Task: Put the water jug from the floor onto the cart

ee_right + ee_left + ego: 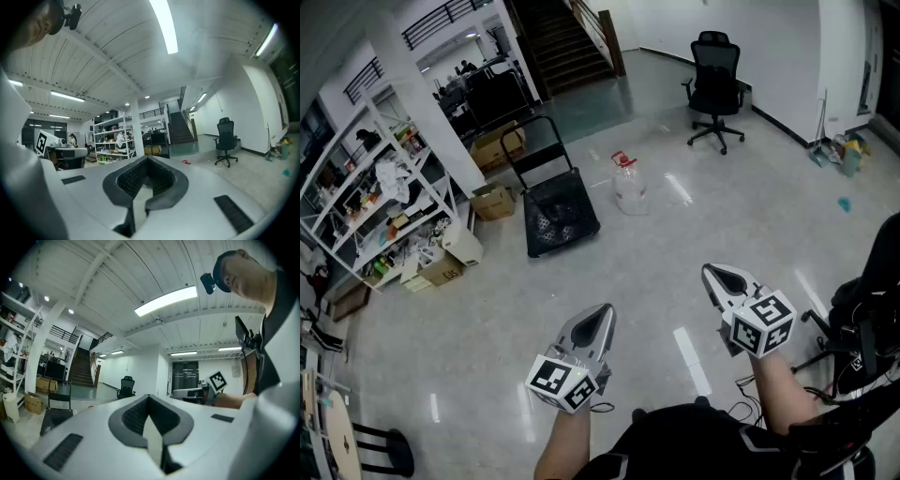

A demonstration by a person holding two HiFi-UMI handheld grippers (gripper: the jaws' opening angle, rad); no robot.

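Note:
A clear water jug (629, 186) with a red cap stands upright on the floor near the middle of the head view. Just left of it lies the black platform cart (557, 217) with its handle raised at the far end. Both grippers are held low and near me, far from the jug. My left gripper (602, 315) is shut and holds nothing. My right gripper (715, 276) is also shut and empty. In the right gripper view only the jug's red cap (186, 162) peeks over the closed jaws. The cart (52, 416) shows at the left of the left gripper view.
A metal shelf rack (370, 192) full of goods and cardboard boxes (492, 202) line the left side. A black office chair (715, 91) stands at the back right. Stairs (562, 42) rise at the back. Another black chair (872, 319) and cables sit at my right.

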